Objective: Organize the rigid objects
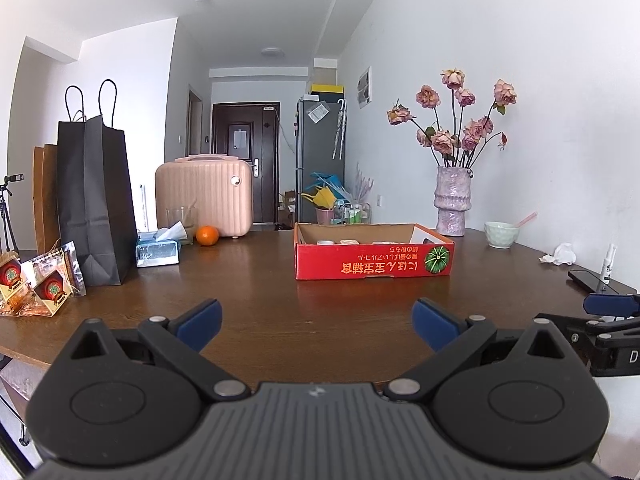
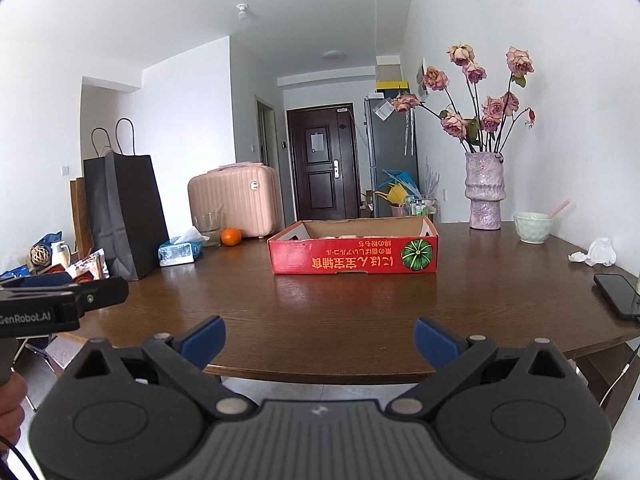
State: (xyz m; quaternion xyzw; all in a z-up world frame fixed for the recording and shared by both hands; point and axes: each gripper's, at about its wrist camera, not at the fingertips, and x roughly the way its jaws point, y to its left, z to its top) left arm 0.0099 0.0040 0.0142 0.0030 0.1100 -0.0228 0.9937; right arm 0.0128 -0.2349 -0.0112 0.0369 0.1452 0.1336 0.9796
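A low red cardboard box (image 1: 374, 258) (image 2: 354, 254) stands on the brown table (image 1: 280, 300) (image 2: 360, 308), with several pale items inside, mostly hidden by its wall. My left gripper (image 1: 317, 326) is open and empty above the table's near edge, well short of the box. My right gripper (image 2: 319, 342) is open and empty, also at the near edge. Each gripper shows at the side of the other's view. An orange (image 1: 207, 235) (image 2: 231, 237) lies left of the box.
At the left stand a black paper bag (image 1: 94, 200), a tissue pack (image 1: 157, 250), snack packets (image 1: 40, 284), a glass (image 1: 182, 220) and a pink suitcase (image 1: 206, 196). At the right are a flower vase (image 1: 452, 200), a green bowl (image 1: 501, 234), crumpled tissue (image 1: 560, 255), a phone (image 1: 596, 280) and a small spray bottle (image 1: 608, 264).
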